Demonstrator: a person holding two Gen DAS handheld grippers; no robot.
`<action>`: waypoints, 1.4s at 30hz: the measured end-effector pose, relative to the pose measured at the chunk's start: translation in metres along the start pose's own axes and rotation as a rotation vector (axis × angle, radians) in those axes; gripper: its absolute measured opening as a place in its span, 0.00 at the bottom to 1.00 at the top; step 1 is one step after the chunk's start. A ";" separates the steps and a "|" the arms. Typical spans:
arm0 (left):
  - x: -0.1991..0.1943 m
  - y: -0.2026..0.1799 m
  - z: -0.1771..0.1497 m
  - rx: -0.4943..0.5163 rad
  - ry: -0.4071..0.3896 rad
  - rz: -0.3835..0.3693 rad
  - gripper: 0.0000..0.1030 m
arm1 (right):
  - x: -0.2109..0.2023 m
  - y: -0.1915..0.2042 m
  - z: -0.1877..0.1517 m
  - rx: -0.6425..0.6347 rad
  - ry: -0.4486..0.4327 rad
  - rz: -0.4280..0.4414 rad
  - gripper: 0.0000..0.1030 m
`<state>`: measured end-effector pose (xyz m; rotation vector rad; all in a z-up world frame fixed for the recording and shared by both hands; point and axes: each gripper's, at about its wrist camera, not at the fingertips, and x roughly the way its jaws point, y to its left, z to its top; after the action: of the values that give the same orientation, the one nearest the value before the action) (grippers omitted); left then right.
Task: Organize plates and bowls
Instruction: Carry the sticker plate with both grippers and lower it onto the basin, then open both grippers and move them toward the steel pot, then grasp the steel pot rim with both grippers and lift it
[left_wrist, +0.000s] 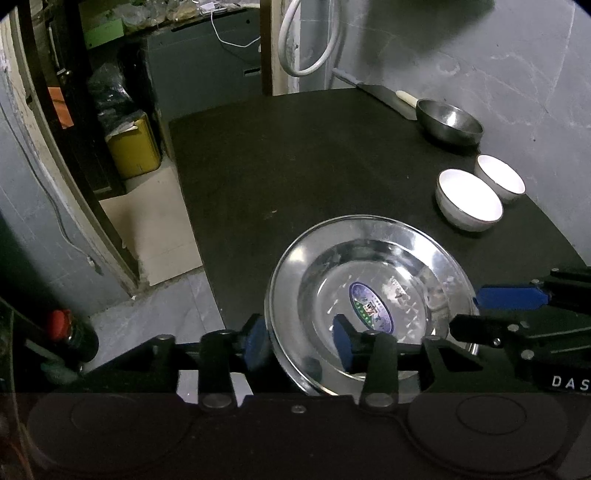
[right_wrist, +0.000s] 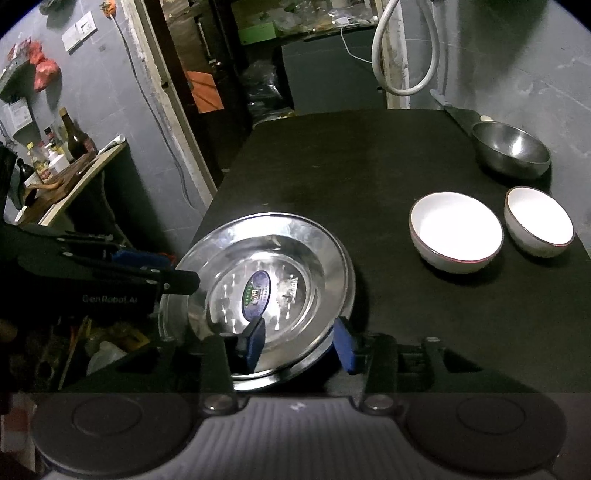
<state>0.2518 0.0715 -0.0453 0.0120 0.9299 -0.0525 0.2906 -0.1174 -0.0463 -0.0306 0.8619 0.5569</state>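
Observation:
A steel plate (left_wrist: 369, 273) with a blue oval sticker sits near the front left edge of the black table (left_wrist: 295, 166); it also shows in the right wrist view (right_wrist: 266, 251). My left gripper (left_wrist: 297, 341) straddles the plate's near-left rim, one blue pad outside and one inside. My right gripper (right_wrist: 301, 341) straddles the near-right rim the same way. Whether the pads press the rim I cannot tell. Two white bowls (right_wrist: 456, 230) (right_wrist: 539, 219) and a steel bowl (right_wrist: 511, 151) stand along the right side.
A knife (left_wrist: 388, 98) lies behind the steel bowl by the wall. The table's left edge drops to the floor with a yellow canister (left_wrist: 135, 146). A shelf with bottles (right_wrist: 70, 147) stands at the left.

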 end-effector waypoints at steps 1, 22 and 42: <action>0.000 0.000 0.001 0.001 -0.002 0.004 0.52 | 0.000 -0.001 0.000 0.002 0.001 0.001 0.49; 0.025 -0.030 0.076 -0.077 -0.229 -0.053 0.99 | -0.041 -0.085 0.014 0.196 -0.216 -0.254 1.00; 0.197 -0.133 0.253 -0.198 -0.183 -0.082 0.99 | 0.055 -0.251 0.102 0.483 -0.320 -0.230 0.78</action>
<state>0.5650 -0.0772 -0.0505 -0.2111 0.7495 -0.0367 0.5112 -0.2827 -0.0677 0.3862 0.6494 0.1212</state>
